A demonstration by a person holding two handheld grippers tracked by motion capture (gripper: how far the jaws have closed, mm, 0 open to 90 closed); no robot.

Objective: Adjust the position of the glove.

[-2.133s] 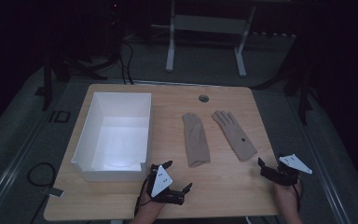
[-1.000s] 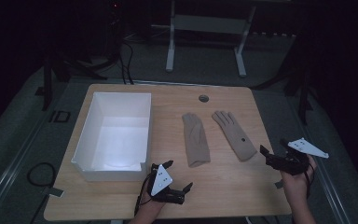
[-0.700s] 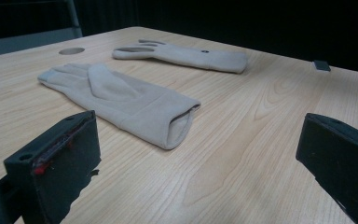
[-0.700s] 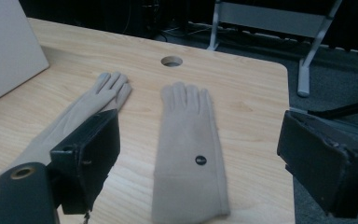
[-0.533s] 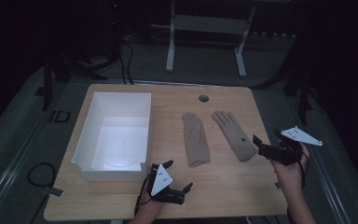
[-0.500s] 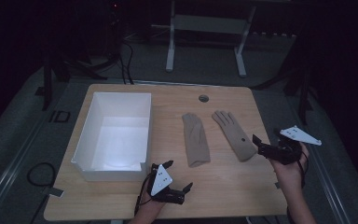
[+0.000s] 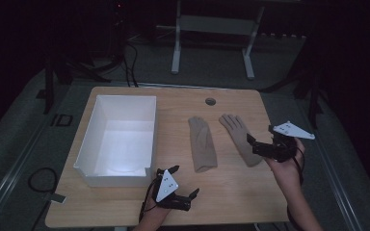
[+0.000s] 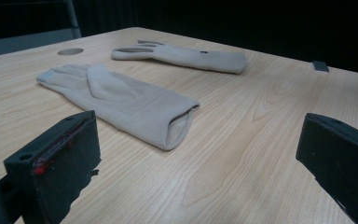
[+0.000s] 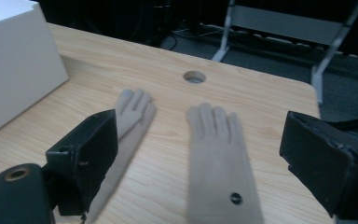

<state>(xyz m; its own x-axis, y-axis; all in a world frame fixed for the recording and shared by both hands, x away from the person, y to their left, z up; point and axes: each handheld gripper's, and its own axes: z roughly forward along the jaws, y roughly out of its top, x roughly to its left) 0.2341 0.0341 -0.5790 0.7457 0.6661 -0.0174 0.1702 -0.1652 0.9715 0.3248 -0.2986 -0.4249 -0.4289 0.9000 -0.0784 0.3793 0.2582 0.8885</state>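
Both grippers wide; right gripper (image 9: pixel 198 154) view shows glove (image 9: pixel 221 154) button, high view doesn't.

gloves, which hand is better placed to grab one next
Right. The right tool hovers open at the cuff of the right glove; the left tool sits open near the table's front edge.

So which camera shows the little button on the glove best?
The right gripper view: the button sits close up on the right glove. In the left gripper view it is a tiny far dot. The high view is too far to show it.
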